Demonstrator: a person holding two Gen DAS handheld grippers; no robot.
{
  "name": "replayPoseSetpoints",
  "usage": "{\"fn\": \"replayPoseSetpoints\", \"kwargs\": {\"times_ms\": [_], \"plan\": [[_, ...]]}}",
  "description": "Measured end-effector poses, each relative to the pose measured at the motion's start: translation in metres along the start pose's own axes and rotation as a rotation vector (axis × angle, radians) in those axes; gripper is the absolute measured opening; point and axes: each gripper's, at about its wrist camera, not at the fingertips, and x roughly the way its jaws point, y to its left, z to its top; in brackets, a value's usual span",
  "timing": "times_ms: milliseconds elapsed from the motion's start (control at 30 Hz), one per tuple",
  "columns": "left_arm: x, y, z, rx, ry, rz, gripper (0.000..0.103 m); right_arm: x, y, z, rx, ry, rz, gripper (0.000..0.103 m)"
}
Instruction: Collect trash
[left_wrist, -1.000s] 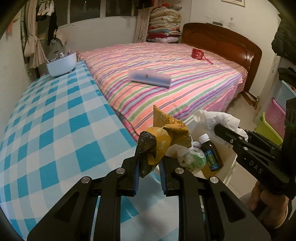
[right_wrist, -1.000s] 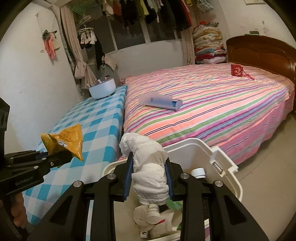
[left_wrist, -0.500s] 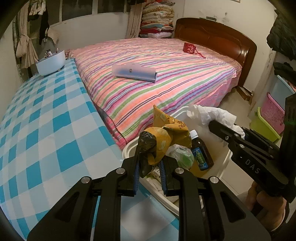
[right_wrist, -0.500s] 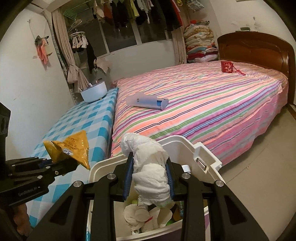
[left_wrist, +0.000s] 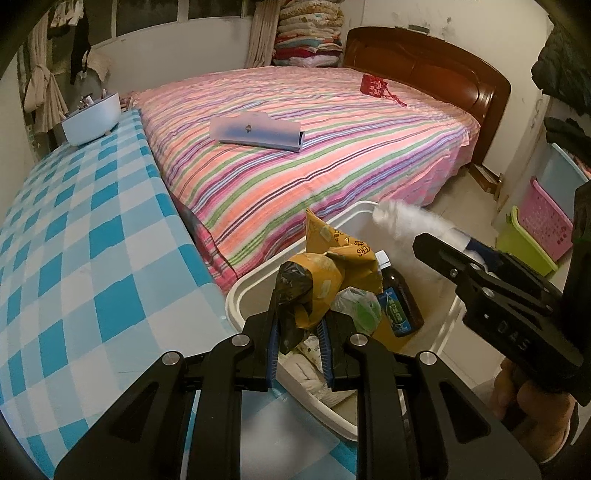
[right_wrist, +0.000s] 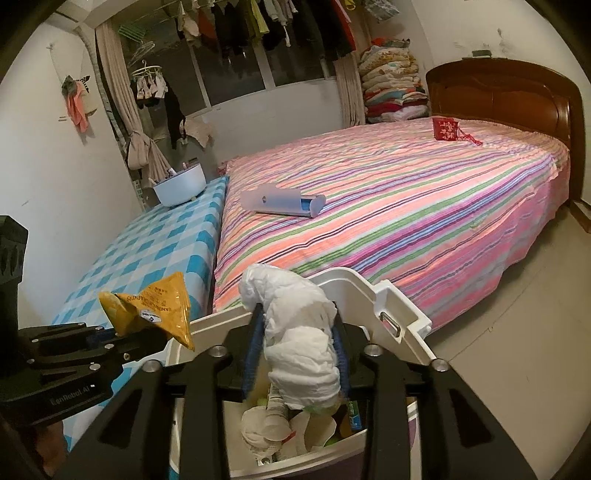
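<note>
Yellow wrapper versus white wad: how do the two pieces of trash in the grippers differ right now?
The yellow wrapper is printed, creased packaging; the white wad is plain, crumpled soft material. The wrapper is clamped tight in the left gripper; the wad sits between the right gripper's jaws, which have just been opening. The wad looks bulkier. Both hang over the white bin.

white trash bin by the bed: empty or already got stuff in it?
Partly filled. The white plastic bin holds a dark brown bottle with a blue label, a clear green-tinted bag and crumpled white paper.
</note>
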Motion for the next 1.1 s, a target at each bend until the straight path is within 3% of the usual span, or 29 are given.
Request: {"fn": "replayPoseSetpoints", "kwargs": {"times_ms": [67,633,733,800,833,900,1100], "plan": [[0.002,-0.001,0.000,0.001,0.004,-0.001,0.018,-0.001,0.000,-0.001,0.001,-0.010,-0.001,0.059],[0.021,-0.013,0.004,0.015,0.045,-0.025,0.020,-0.008,-0.020,0.002,0.087,-0.087,-0.021,0.060],[0.023,-0.016,0.005,0.021,0.047,-0.025,0.033,-0.010,-0.024,0.002,0.104,-0.102,-0.023,0.060],[0.021,-0.019,0.005,0.023,0.027,-0.012,0.065,-0.011,-0.025,0.003,0.115,-0.113,-0.025,0.060],[0.019,-0.020,0.006,0.025,0.008,0.000,0.069,-0.012,-0.026,0.003,0.115,-0.114,-0.025,0.060],[0.015,-0.023,0.006,0.041,-0.019,0.024,0.076,-0.014,-0.027,0.004,0.119,-0.126,-0.030,0.060],[0.003,-0.021,0.004,0.033,-0.033,0.058,0.081,-0.021,-0.031,0.004,0.142,-0.149,-0.053,0.060]]}}
